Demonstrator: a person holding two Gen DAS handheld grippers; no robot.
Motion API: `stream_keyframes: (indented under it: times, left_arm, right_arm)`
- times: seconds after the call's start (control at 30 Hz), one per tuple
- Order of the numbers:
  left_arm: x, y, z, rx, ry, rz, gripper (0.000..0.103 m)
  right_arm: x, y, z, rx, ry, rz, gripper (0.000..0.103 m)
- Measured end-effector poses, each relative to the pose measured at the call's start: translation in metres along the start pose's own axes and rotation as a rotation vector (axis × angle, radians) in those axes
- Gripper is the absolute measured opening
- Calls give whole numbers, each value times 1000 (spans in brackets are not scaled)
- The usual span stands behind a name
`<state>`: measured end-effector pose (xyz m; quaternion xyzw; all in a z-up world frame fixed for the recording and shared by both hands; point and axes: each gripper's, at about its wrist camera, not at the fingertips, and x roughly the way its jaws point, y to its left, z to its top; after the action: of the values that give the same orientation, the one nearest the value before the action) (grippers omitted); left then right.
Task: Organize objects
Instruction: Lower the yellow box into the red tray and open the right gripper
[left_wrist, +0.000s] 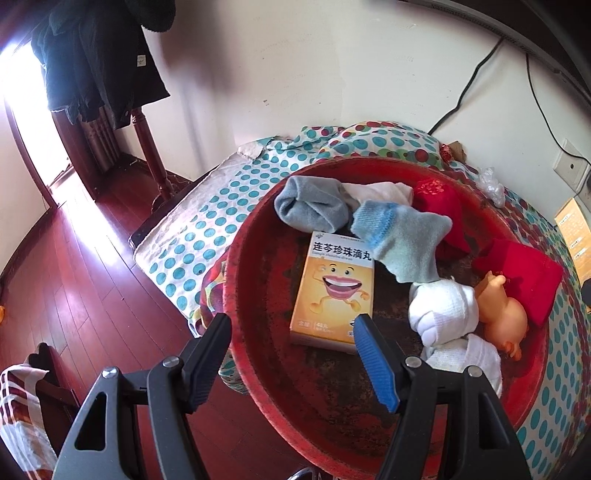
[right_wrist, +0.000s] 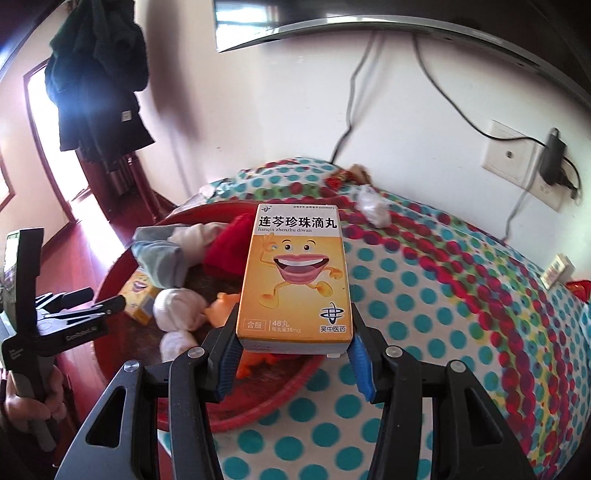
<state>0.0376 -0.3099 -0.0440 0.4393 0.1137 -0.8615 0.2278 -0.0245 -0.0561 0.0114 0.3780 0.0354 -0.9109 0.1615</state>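
A round red basin (left_wrist: 255, 258) sits on the dotted cloth. In it lie a yellow medicine box (left_wrist: 334, 291), grey (left_wrist: 310, 206), light blue (left_wrist: 406, 240), white (left_wrist: 443, 310) and red socks (left_wrist: 517, 273), and an orange rubber toy (left_wrist: 502, 314). My left gripper (left_wrist: 291, 332) is open, just above the basin's near rim, in front of that box. My right gripper (right_wrist: 293, 343) is shut on a second yellow medicine box (right_wrist: 295, 277), held up above the basin's right rim (right_wrist: 288, 384). The left gripper (right_wrist: 122, 302) also shows at the left of the right wrist view.
The dotted cloth (right_wrist: 443, 314) covers a surface against a white wall. A plastic wad (right_wrist: 373, 206), a small box (right_wrist: 557, 269), wall sockets (right_wrist: 513, 151) and cables lie beyond. Red wood floor (left_wrist: 74, 277) and a coat rack (left_wrist: 99, 59) are at left.
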Motion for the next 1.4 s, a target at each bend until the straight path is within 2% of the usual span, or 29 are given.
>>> stream_keyframes:
  times: [0.23, 0.47, 0.6, 0.9, 1.0, 1.1, 1.17, 1.23, 1.3, 1.33, 1.4]
  left_arm:
    - [0, 10, 1, -24, -2, 9, 70]
    - [-4, 31, 6, -65, -23, 6, 70]
    - [-5, 39, 8, -75, -31, 5, 70]
    - [-3, 38, 8, -72, -28, 2, 70]
    - [-3, 36, 8, -61, -28, 3, 70]
    - [-4, 32, 7, -47, -36, 4, 70]
    - [-5, 30, 7, -36, -42, 16, 70]
    - [-6, 27, 7, -25, -43, 26, 70]
    - [-8, 24, 7, -20, -46, 20, 70]
    - [-10, 24, 7, -21, -51, 11, 70]
    - [-15, 24, 7, -34, -64, -3, 70]
  right_arm:
    - [-13, 33, -12, -57, 18, 53, 48]
    - [-21, 43, -21, -86, 42, 80, 48]
    - [-9, 54, -16, -92, 57, 81, 48]
    - [18, 41, -11, -89, 99, 47, 48]
    - [32, 53, -15, -93, 104, 35, 48]
    - [38, 73, -11, -101, 100, 32, 48]
    - [28, 63, -18, -88, 99, 37, 49]
    - [21, 60, -19, -72, 92, 42, 51]
    - [9, 52, -26, -65, 86, 42, 66]
    - [8, 54, -21, -63, 82, 46, 78]
    - [9, 64, -14, -70, 69, 44, 81]
